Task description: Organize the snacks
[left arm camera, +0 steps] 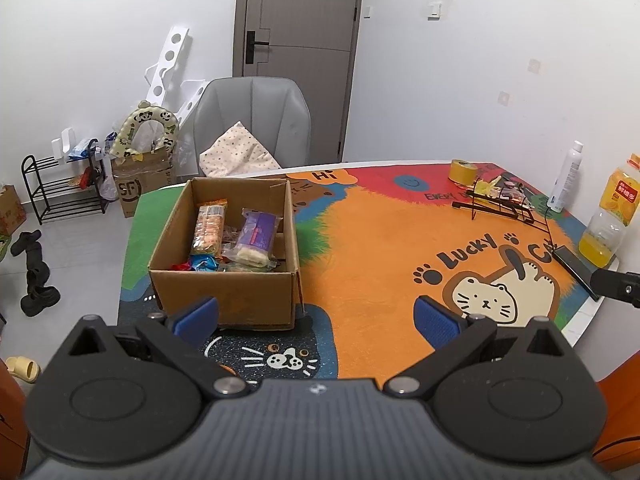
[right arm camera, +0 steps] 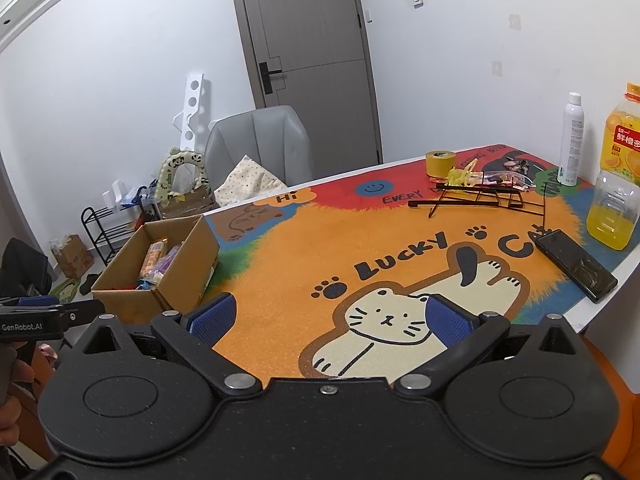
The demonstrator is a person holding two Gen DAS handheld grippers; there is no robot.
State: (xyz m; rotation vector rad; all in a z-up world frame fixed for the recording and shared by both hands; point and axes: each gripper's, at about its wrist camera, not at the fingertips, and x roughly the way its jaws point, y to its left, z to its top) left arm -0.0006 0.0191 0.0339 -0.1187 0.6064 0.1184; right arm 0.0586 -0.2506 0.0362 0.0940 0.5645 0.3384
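Observation:
An open cardboard box (left arm camera: 224, 300) stands on the left of the table and holds several snack packs, among them an orange biscuit pack (left arm camera: 209, 227) and a purple pack (left arm camera: 256, 236). The box also shows in the right wrist view (right arm camera: 132, 300). More snack packets (right arm camera: 500, 178) lie at the far right by a black wire rack (right arm camera: 472, 198). My left gripper (left arm camera: 316, 316) is open and empty, just in front of the box. My right gripper (right arm camera: 330, 314) is open and empty above the cat picture on the mat.
A yellow tape roll (right arm camera: 440, 164), a white spray bottle (right arm camera: 572, 140), an orange juice bottle (right arm camera: 616, 172) and a black phone (right arm camera: 576, 264) sit at the table's right. A grey chair (left arm camera: 252, 120) stands behind the table. The mat (left arm camera: 380, 240) covers the table.

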